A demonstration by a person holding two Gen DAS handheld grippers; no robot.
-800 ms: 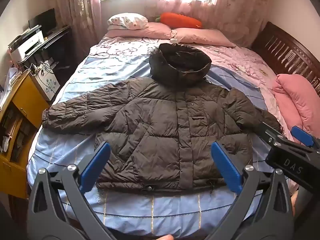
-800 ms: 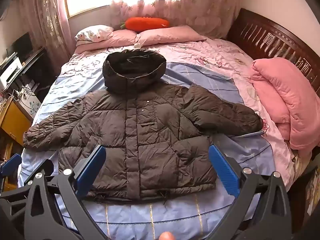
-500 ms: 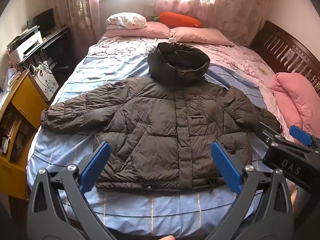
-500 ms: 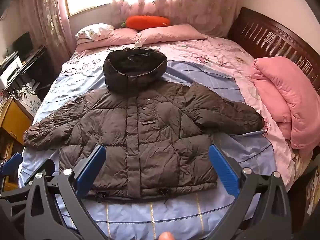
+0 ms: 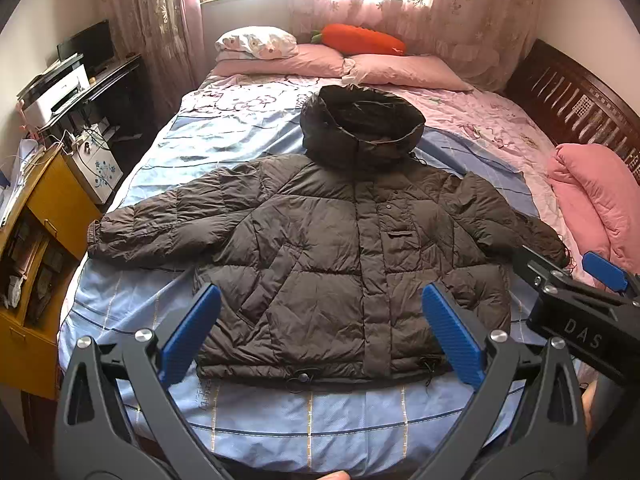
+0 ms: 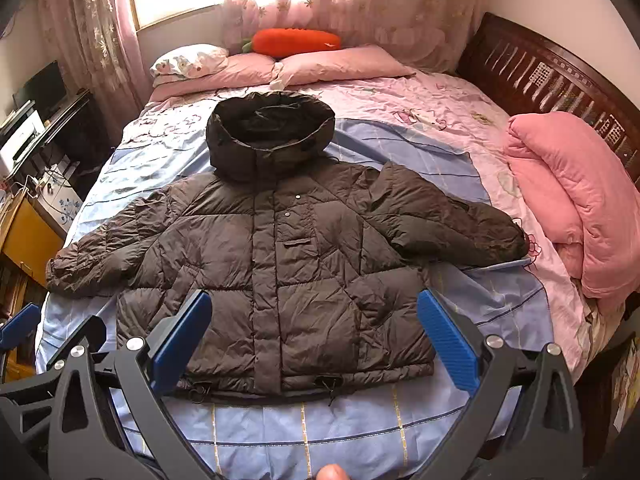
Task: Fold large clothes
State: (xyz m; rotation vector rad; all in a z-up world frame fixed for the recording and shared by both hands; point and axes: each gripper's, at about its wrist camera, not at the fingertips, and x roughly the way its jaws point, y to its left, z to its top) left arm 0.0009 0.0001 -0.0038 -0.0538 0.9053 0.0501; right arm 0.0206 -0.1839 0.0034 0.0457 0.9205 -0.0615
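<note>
Jacket (image 5: 344,264): dark puffer, spread front-up on the bed (image 5: 224,152), hood (image 5: 362,126) toward the pillows, both sleeves out to the sides.
My left claw (image 5: 320,330): fingers wide apart, holding nothing, above the hem.
My right claw (image 6: 312,336): also spread, empty — hanging over the lower edge.
Handling, my guess: soft, bulky, light; slick shell, so it may spring back or slide.
Where I'd grip: a sleeve cuff (image 6: 516,240) or the hem (image 6: 316,382) corner — firmer, thinner edges than the padded body.
</note>
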